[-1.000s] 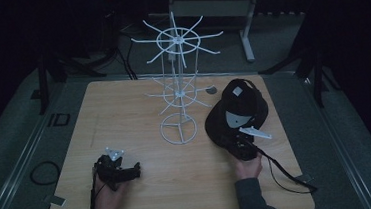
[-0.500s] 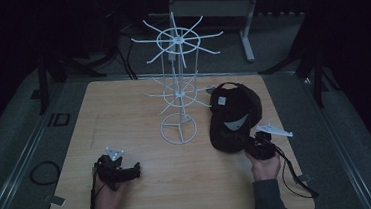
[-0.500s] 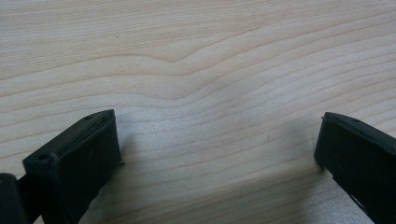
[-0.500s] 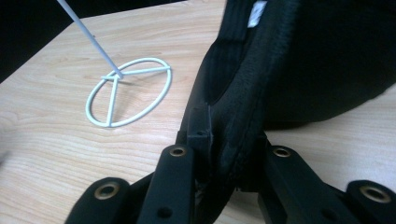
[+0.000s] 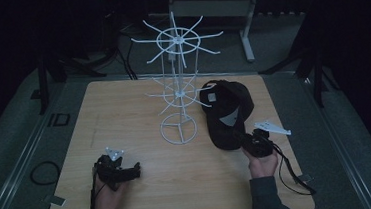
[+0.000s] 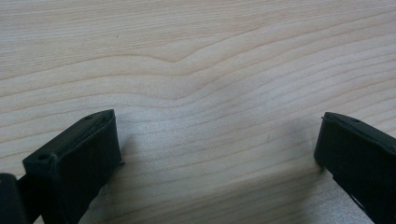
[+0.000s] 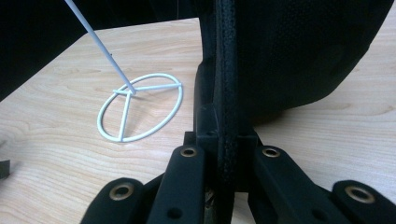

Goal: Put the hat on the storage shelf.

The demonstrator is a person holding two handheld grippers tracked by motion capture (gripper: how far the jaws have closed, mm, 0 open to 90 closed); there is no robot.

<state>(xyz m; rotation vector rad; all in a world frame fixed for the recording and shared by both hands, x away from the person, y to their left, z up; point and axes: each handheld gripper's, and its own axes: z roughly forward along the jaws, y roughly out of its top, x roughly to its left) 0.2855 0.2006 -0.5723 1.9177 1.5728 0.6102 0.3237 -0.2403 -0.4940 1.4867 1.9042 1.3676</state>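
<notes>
The right gripper point(image 5: 244, 141) is closed on the brim of the black cap point(image 5: 227, 114); in the right gripper view the thin edge of the brim point(image 7: 225, 93) stands upright between the two jaws, which have just been closing on it, and the crown of the cap bulges to the right of them. Holding it by the brim seems a sensible choice, because the brim is stiff and leaves the hollow crown free to go over one arm of the white wire rack point(image 5: 177, 80). The cap is in the right half of the surface point(image 5: 123, 109), just beside the round foot of the rack point(image 7: 140, 107), with its crown near the lower arms of the rack. The left gripper point(image 5: 128, 171) rests near the front left corner of the surface with its jaws wide and nothing between them; in the left gripper view there is bare wood grain between the pads. There is much free room on the left half and along the front edge. On the right the cap is close to the right edge, and the thin arms of the rack reach out in all directions, so I judge that the cap should be lifted well up before it goes toward them.
</notes>
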